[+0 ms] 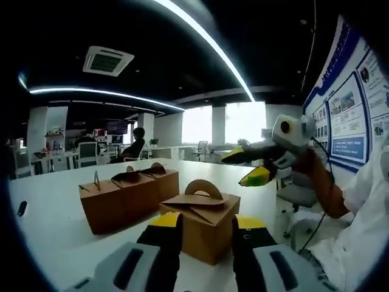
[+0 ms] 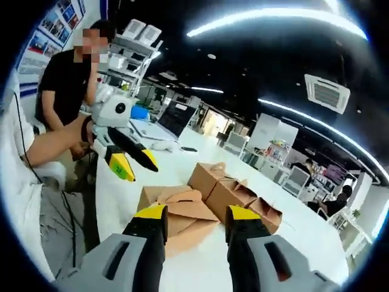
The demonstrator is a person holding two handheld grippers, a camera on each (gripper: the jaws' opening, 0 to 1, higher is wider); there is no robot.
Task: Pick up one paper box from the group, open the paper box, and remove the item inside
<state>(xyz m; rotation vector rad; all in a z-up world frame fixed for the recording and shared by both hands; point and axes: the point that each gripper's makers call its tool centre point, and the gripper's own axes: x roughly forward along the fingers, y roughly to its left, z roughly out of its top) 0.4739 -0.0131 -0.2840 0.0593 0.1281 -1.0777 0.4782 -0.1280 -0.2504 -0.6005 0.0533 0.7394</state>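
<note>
Left gripper view looks along the left gripper (image 1: pixel 206 228), whose fingers are spread with nothing between them, straight at the nearest paper box (image 1: pixel 203 222) on the white worktop (image 1: pixel 48 225). That box stands a little apart from the row of boxes (image 1: pixel 129 193) behind it, so it is the easy one to take. The right gripper (image 2: pixel 193 222) also has its fingers apart and empty, aimed at the same box from the other side. A good grasp likely pinches the body low with one gripper, leaving the folded handle flaps on top free for the other. The worktop's edge is close beside the box; open surface lies beyond the row.
</note>
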